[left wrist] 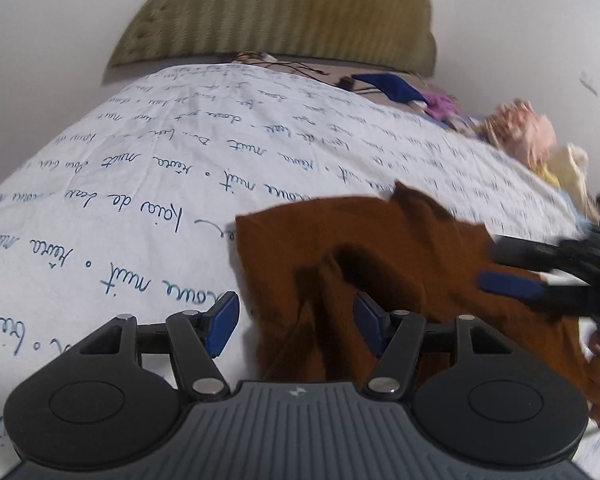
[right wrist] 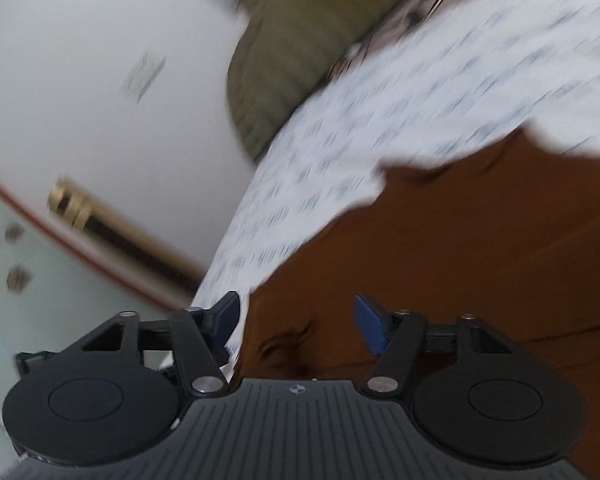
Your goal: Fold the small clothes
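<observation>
Clearly soft and light, the brown garment point(left wrist: 380, 248) lies rumpled on the printed sheet point(left wrist: 140, 184), directly ahead of the left gripper point(left wrist: 296, 324), whose jaws stand apart. The right gripper point(right wrist: 296, 324), also spread, hovers over it. Pinching a hem corner looks best; limp cloth will sag.

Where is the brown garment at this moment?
In the left wrist view the brown garment lies crumpled on the script-printed bedsheet, right of centre, between the open left gripper and the right gripper.
</observation>
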Demonstrator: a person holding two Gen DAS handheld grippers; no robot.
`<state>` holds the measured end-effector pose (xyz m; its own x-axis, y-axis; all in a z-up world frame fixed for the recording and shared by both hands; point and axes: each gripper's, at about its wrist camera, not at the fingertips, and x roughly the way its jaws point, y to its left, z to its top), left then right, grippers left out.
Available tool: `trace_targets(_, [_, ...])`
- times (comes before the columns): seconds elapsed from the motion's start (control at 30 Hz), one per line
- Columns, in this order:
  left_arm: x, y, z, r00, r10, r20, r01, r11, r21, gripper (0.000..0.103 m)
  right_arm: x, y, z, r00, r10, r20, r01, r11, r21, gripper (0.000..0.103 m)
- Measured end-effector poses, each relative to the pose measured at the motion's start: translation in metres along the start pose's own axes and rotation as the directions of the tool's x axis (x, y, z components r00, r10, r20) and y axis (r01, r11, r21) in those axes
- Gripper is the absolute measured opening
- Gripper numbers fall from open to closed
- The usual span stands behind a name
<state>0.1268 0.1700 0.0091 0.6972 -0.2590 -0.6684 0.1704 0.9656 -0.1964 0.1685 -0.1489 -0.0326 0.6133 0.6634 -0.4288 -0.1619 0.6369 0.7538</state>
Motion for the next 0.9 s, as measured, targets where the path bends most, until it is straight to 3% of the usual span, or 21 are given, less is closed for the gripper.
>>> trace_targets(0.07, [-0.004, -0.001, -0.007, 1.0, 0.002, -0.001, -0.002, 0.999, 0.032, 0.059, 0.024, 0.004, -0.003, 0.999, -0.028, -0.041, 0.027, 1.0, -0.003, 0.056])
trace_targets(0.23, [-0.005, 0.0, -0.024, 0.999, 0.018, -0.049, -0.013, 0.995, 0.099, 0.036, 0.061, 0.002, -0.009, 0.995, 0.007, -0.102, 0.0, 0.998, 0.068, 0.048])
trace_targets(0.33, [-0.003, 0.0, -0.032, 0.998, 0.029, -0.047, -0.022, 0.992, 0.126, 0.029, 0.068, 0.006, -0.011, 0.994, -0.032, -0.102, 0.037, 0.998, 0.054, 0.043])
trace_targets(0.37, [-0.003, 0.0, -0.033, 0.999, 0.029, -0.046, -0.023, 0.992, 0.126, 0.024, 0.069, 0.006, -0.011, 0.994, -0.04, -0.098, 0.045, 0.998, 0.049, 0.038])
trace_targets(0.47, [-0.004, -0.001, -0.034, 0.999, 0.028, -0.038, -0.024, 0.993, 0.113, 0.013, 0.067, 0.002, -0.01, 0.995, -0.059, -0.082, 0.065, 0.996, 0.067, 0.035])
trace_targets(0.63, [-0.01, -0.008, -0.041, 0.999, 0.04, -0.007, -0.038, 0.986, 0.16, 0.009, 0.053, 0.003, -0.011, 0.993, -0.12, -0.021, 0.121, 0.991, 0.056, 0.035])
trace_targets(0.73, [-0.013, -0.009, -0.045, 0.999, 0.041, 0.003, -0.041, 0.986, 0.161, 0.007, 0.05, 0.001, -0.012, 0.997, -0.082, -0.009, 0.082, 0.992, 0.099, 0.035])
trace_targets(0.9, [-0.026, -0.005, -0.052, 0.997, 0.051, 0.051, -0.058, 0.987, 0.147, 0.006, 0.061, 0.021, -0.024, 0.991, -0.012, -0.132, 0.002, 0.997, -0.076, 0.035])
